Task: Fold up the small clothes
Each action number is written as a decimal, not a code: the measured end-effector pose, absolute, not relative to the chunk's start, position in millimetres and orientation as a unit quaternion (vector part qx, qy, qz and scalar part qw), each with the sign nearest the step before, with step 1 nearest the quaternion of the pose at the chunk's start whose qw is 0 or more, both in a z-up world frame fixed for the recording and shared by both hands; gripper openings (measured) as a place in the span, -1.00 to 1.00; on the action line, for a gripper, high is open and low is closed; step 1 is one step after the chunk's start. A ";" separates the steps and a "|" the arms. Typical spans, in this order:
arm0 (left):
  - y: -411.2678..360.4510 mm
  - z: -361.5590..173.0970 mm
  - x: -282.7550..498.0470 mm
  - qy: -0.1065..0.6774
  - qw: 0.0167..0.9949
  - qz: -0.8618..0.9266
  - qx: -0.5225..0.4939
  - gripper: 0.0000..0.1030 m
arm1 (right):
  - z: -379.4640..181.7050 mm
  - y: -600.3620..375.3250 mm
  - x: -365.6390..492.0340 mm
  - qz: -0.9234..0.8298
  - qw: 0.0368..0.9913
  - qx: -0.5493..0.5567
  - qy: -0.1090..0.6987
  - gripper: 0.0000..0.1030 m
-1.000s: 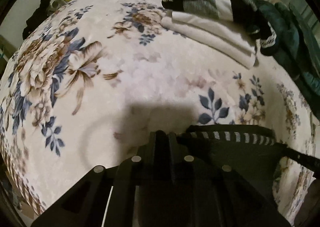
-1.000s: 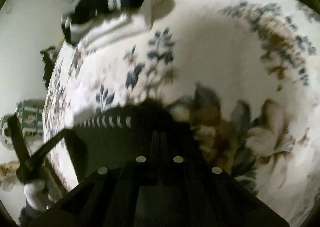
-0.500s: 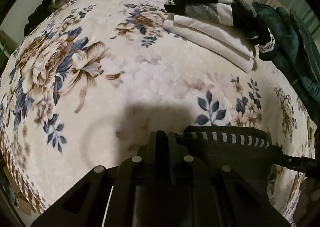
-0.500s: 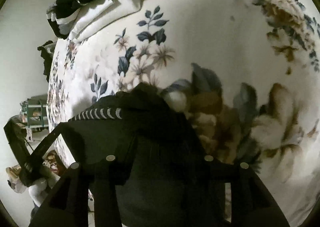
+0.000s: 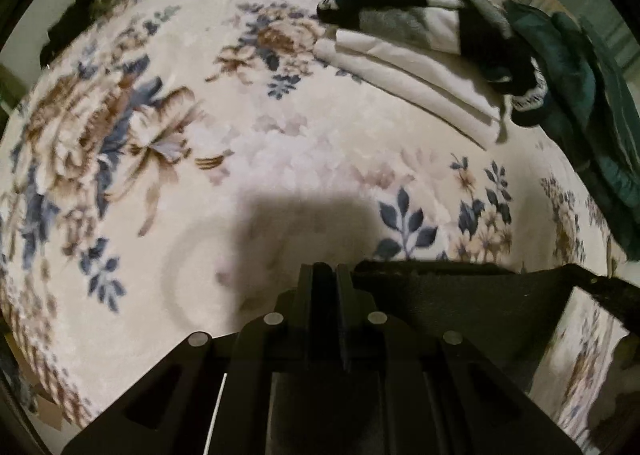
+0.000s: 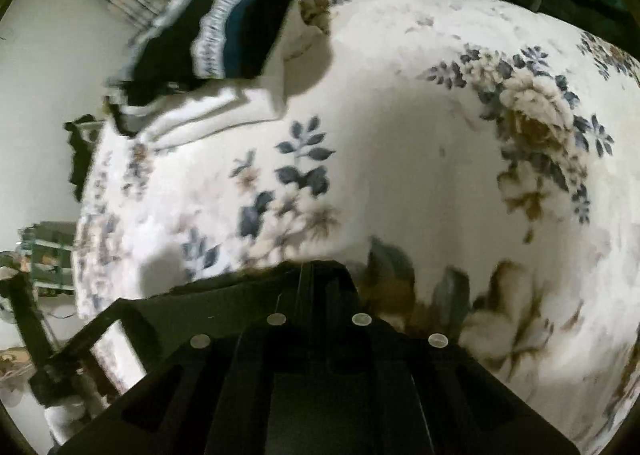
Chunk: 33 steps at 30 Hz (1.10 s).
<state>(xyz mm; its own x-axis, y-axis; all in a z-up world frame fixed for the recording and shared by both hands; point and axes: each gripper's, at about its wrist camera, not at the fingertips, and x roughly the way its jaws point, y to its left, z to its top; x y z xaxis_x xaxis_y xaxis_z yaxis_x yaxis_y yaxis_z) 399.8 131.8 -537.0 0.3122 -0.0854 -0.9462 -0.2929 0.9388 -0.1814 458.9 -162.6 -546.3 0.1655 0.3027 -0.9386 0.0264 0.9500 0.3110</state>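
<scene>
A floral bed cover point(image 5: 248, 159) in cream, blue and brown fills both views. At its far side lies a stack of folded clothes: white folded pieces point(image 5: 416, 83) underneath, a black, grey and white striped garment point(image 5: 424, 11) on top. Beside the stack, toward the bed's edge, a dark green garment point(image 5: 580, 95) lies bunched; the frame cuts off most of it. Beyond the bed's far corner a dark object point(image 5: 84, 7) stands against the wall, too blurred to name.

The left tool point(image 5: 324, 271) has its fingers pressed together on the edge of a small black garment point(image 5: 460, 303), held low at the near edge of the bed. The right tool point(image 6: 316, 267) is likewise pressed together on the same black garment point(image 6: 224, 303), which stretches taut between the two. A thin black strap point(image 6: 120, 319) appears to hang off it, though motion blur makes this uncertain. Most of the garment is hidden beneath the tool bodies.
</scene>
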 end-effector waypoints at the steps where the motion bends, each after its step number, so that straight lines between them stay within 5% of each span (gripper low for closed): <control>1: 133.0 -548.6 406.1 0.596 0.784 0.063 -0.161 -0.83 | -558.0 -162.0 463.9 0.086 0.744 0.125 0.651 -0.93; 6: 147.6 -568.2 407.4 0.616 0.754 0.051 -0.221 -0.74 | -600.9 -172.4 469.2 0.105 0.649 0.186 0.730 -0.82; 8: 157.9 -560.0 395.2 0.597 0.760 0.043 -0.253 -0.55 | -587.4 -189.3 456.4 0.116 0.640 0.219 0.727 -0.30; 10: 166.7 -555.0 382.8 0.581 0.762 0.038 -0.285 -0.40 | -578.6 -201.7 438.2 0.127 0.629 0.242 0.728 -0.10; 12: 174.2 -551.0 369.1 0.569 0.763 0.047 -0.304 -0.04 | -579.3 -211.5 411.5 0.132 0.602 0.259 0.744 -0.10; 18: 181.7 -541.4 322.2 0.560 0.759 0.094 -0.320 -0.01 | -621.8 -211.2 338.2 0.091 0.540 0.234 0.803 -0.09; 19: 180.8 -541.5 316.0 0.560 0.757 0.098 -0.321 -0.01 | -626.1 -210.3 332.0 0.089 0.539 0.237 0.803 -0.13; 21: 175.4 -543.9 301.4 0.567 0.752 0.105 -0.318 -0.01 | -626.7 -205.4 322.7 0.081 0.561 0.224 0.793 -0.81; 22: 173.6 -545.4 296.2 0.573 0.750 0.108 -0.312 -0.01 | -624.2 -202.2 320.4 0.081 0.574 0.212 0.787 -0.89; 33: 159.4 -546.1 245.0 0.599 0.735 0.112 -0.297 -0.01 | -558.0 -236.3 306.8 0.024 0.643 0.164 0.748 -1.00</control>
<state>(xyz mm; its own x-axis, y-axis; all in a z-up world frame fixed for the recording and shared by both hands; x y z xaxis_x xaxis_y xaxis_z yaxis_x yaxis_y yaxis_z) 245.0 159.4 -546.1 0.2563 -0.1920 -0.9473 -0.5200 0.7988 -0.3026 306.8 -236.3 -558.0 -0.1202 0.2762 -0.9536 0.2148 0.9450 0.2467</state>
